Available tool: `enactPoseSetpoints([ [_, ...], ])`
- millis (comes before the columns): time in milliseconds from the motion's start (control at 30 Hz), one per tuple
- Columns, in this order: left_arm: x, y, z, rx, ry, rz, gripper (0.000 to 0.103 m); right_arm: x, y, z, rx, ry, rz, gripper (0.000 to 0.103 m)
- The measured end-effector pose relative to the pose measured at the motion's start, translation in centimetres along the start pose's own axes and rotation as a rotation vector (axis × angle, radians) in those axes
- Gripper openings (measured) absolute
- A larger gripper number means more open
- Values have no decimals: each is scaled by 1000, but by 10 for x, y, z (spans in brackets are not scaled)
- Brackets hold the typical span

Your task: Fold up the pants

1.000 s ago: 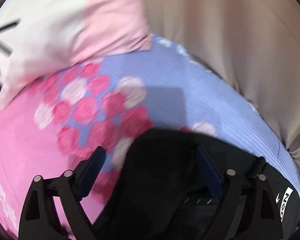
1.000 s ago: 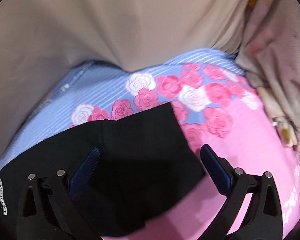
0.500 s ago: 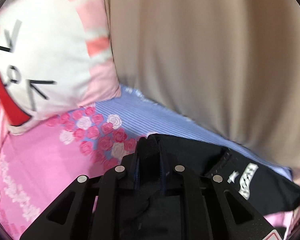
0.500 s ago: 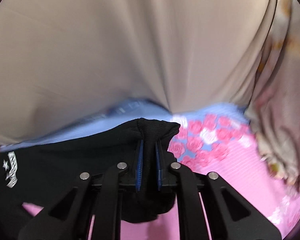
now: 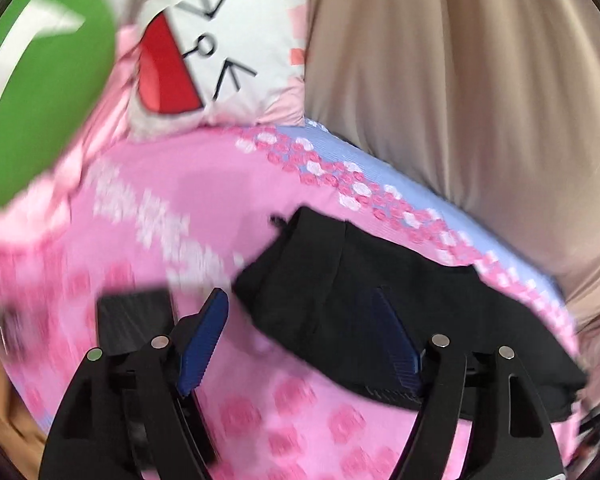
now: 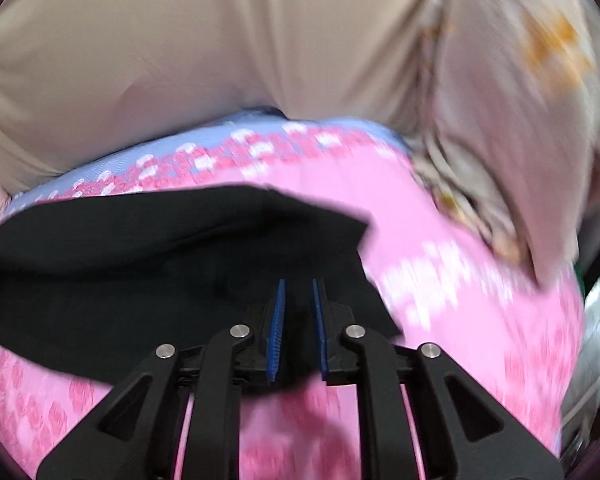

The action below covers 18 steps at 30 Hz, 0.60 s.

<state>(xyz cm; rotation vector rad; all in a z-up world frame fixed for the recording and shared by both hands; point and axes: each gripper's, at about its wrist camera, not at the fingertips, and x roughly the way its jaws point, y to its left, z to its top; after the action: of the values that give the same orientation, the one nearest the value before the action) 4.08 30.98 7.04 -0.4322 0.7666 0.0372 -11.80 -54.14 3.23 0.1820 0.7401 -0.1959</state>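
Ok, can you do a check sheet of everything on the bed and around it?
Surface: pink rose sheet, blue stripes along the far edge.
Job's things: black pants, partly folded, lying on the sheet.
Clutter: face pillow; blurred green thing, cannot tell what.
Grippers: left tool open, jaws just opened, pants edge between them; right tool just opened a little, black cloth in the gap.
Cables: nothing seen.
Surroundings: beige curtain behind the bed.

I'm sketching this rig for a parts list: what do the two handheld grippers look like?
Both look alike. The left gripper and right gripper have matte black plastic linkage arms with cut-out openings, round silver pivot pins, and ribbed blue fingertip pads. No cables, markings or sleeves show.
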Motion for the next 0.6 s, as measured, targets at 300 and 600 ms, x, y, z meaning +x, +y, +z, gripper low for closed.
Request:
enactPoseSetpoints([
  [300,40,2,-33,-303,159,-196,87,-38,16,-23,201,-33,192,68],
  [600,95,-8,-18,-266,256,-124,3,-13,34,-15,283,38,270,68],
])
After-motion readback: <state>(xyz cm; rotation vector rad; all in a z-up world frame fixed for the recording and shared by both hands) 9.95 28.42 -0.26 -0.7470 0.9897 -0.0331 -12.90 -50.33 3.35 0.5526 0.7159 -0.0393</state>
